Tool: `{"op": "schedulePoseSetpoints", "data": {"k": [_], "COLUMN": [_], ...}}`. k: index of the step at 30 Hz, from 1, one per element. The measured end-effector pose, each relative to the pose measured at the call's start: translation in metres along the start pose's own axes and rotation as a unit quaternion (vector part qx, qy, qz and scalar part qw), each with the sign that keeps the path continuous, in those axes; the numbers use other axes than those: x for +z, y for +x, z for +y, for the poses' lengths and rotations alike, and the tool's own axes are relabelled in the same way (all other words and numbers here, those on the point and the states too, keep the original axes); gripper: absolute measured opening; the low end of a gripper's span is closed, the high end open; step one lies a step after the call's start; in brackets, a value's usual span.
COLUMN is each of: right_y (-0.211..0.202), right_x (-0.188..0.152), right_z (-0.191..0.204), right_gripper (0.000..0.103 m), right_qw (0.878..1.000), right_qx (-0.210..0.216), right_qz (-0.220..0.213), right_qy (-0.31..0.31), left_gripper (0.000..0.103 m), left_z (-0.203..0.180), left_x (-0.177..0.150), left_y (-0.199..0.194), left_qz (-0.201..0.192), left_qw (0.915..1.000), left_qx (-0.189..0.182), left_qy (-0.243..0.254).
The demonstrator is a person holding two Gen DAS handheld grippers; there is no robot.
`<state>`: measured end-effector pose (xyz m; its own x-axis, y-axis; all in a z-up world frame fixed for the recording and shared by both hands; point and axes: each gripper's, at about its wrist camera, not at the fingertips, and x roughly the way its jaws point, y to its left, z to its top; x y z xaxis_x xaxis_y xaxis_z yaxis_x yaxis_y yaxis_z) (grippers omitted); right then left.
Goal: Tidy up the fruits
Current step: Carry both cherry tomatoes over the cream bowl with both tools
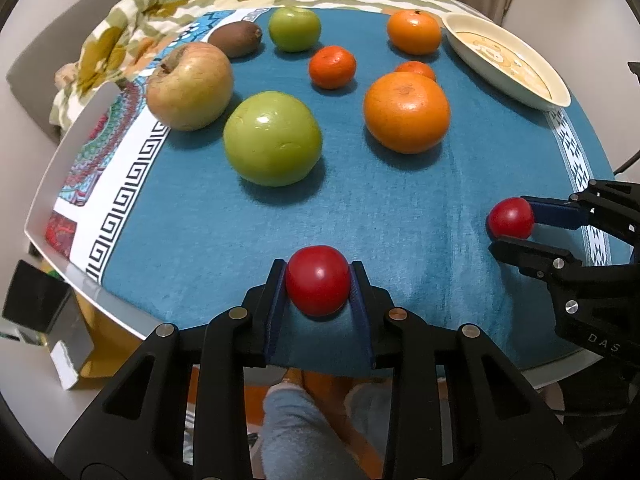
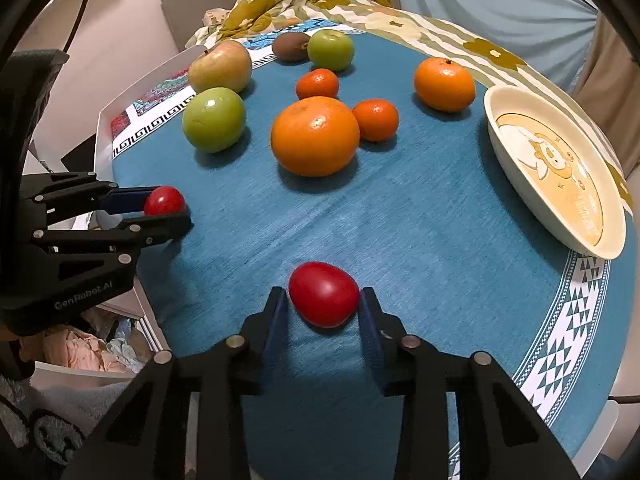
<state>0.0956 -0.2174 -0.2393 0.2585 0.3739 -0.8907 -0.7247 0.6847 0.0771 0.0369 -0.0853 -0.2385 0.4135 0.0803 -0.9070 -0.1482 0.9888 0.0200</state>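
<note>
My left gripper point(image 1: 319, 280) is shut on a small red tomato point(image 1: 318, 286) near the front edge of the blue cloth; it also shows in the right wrist view point(image 2: 164, 201). My right gripper point(image 2: 324, 300) has a second red tomato point(image 2: 324, 299) between its fingers with small gaps at both pads, resting on the cloth; it also shows in the left wrist view point(image 1: 511, 218). A cream bowl point(image 2: 520, 136) with a cartoon print sits at the right, empty.
On the cloth stand two green apples point(image 1: 273, 139) point(image 1: 295, 29), a yellow-red apple point(image 1: 190, 86), a kiwi point(image 1: 236, 39), a big orange point(image 1: 407, 112) and three smaller mandarins point(image 1: 332, 67). A white tray rim point(image 1: 76, 128) lies left.
</note>
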Motion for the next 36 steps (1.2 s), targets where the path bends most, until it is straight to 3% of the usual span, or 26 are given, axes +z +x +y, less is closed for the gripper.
{"op": "schedulePoseSetpoints", "data": {"k": [10, 16, 26, 36], "right_y": [-0.018, -0.044, -0.085, -0.101], "right_x": [0.01, 0.021, 0.046, 0.067], "right_z": [0.001, -0.007, -0.042, -0.093], "right_gripper": [0.033, 0.033, 0.033, 0.033], "right_qw": [1.0, 0.999, 0.993, 0.979], "right_qx": [0.003, -0.006, -0.056, -0.107], "right_qz": [-0.027, -0.049, -0.084, -0.091], "right_qy": [0.0, 0.016, 0.068, 0.149], "left_gripper": [0.035, 0.035, 0.035, 0.035], "left_z": [0.002, -0.009, -0.037, -0.078], "left_x": [0.011, 0.036, 0.101, 0.181], "left_y": [-0.02, -0.043, -0.061, -0.044], "left_qz": [-0.018, -0.048, -0.097, -0.105], "left_qw": [0.9998, 0.9986, 0.992, 0.9789], "left_qx": [0.007, 0.004, -0.037, -0.098], "left_qy": [0.003, 0.02, 0.071, 0.145]}}
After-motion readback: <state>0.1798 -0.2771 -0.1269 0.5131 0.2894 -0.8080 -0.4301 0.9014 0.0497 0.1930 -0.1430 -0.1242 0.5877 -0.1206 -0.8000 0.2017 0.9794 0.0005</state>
